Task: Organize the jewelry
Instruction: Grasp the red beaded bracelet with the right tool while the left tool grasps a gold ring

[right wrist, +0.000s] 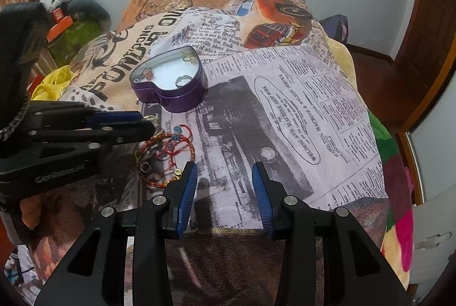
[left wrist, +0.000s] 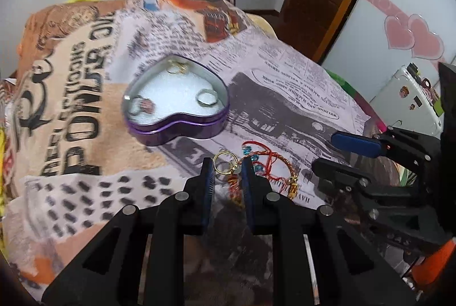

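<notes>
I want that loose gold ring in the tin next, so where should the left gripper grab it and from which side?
Pinch the gold ring across its thin band, coming straight down from above: it appears to lie flat on the cloth. The left gripper is open around it; the bracelets crowd its right.

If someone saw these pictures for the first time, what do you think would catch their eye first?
Probably the purple heart-shaped tin, open in the middle of the newspaper-print blanket, with rings lying on its white lining. Next, the tangle of red and gold bracelets just in front of the tin, where the left gripper reaches beside a gold ring. The right gripper hangs open above bare blanket.
</notes>
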`<state>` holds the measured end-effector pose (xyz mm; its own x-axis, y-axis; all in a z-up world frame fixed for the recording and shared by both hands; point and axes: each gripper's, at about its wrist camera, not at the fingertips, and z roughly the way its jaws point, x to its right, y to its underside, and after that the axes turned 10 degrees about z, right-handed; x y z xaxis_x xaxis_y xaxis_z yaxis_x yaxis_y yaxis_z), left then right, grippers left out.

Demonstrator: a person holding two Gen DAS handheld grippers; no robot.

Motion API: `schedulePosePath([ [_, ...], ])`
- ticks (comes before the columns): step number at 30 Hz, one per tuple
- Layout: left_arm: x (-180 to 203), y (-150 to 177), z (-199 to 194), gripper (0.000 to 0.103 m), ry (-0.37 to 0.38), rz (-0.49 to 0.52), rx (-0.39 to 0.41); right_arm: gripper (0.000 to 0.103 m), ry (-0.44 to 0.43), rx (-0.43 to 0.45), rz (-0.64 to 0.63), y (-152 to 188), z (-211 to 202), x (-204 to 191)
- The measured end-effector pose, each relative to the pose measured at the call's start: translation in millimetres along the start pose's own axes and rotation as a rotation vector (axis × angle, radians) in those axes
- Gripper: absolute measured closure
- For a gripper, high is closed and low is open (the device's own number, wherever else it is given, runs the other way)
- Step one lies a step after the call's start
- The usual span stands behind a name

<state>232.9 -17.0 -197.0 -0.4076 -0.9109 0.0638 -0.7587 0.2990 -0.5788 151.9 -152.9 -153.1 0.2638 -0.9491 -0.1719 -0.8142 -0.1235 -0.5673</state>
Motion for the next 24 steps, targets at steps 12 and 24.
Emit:
schedulePosePath([
  [12, -7.7, 21.7, -50.7, 0.084, -0.085, 0.022, 0.086, 0.067, -0.066, -0.028, -0.033, -9.4, 13.0, -36.4],
  [24, -17.2, 30.1, -47.2, 0.084, -0.037, -0.011, 0.110, 0.077, -0.039, -0.079, -0.045, -12.8, 38.5, -42.6],
])
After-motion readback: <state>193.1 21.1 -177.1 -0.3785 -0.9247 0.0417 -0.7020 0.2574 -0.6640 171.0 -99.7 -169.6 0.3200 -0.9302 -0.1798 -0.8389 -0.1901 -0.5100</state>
